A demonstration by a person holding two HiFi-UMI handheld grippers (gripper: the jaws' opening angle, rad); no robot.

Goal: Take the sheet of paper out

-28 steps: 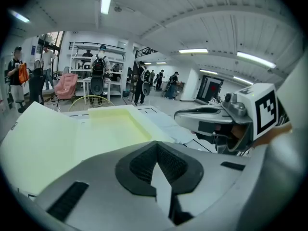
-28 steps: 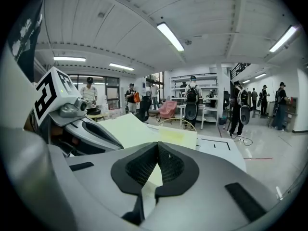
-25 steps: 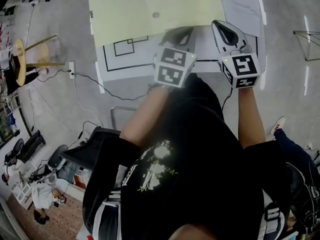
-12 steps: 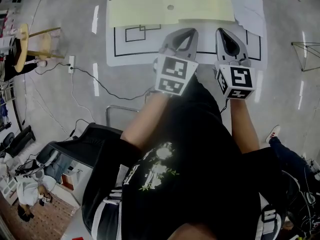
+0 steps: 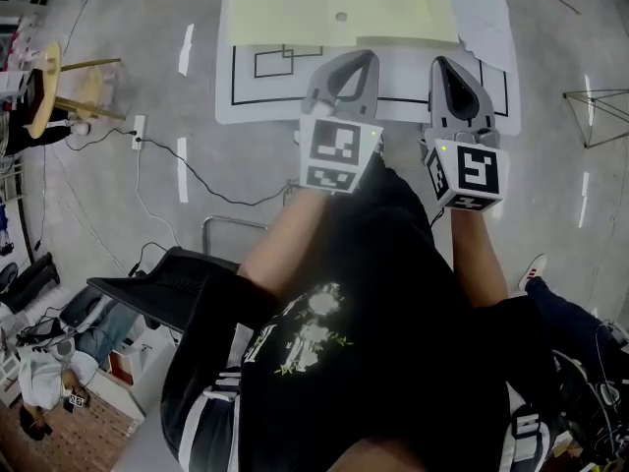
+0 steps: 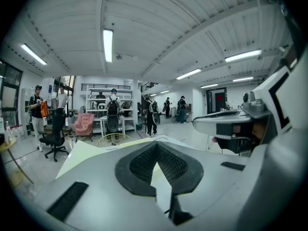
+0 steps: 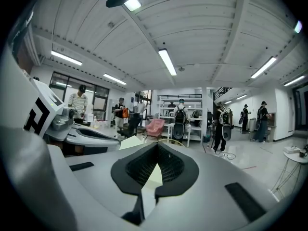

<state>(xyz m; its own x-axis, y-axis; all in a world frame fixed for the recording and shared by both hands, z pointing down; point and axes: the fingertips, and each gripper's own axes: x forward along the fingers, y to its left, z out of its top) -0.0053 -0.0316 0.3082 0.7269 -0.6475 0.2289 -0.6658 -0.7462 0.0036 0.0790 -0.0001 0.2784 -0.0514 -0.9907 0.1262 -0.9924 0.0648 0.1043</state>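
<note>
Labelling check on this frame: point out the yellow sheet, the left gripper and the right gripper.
yellow sheet [image 5: 285, 8], head view, on its flat face, left of centre.
left gripper [image 5: 368, 56], head view, at the tips of its closed fingers.
right gripper [image 5: 439, 61], head view, at the tips of its closed fingers.

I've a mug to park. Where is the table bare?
Bare: the near-left strip of the white mat, between the yellow folder and the mat's front edge. Crowded: folder across the back, white sheets far right.

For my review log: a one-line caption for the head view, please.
Left claw and right claw, both shut, by the near edge of a pale yellow sheet on a white mat.
</note>
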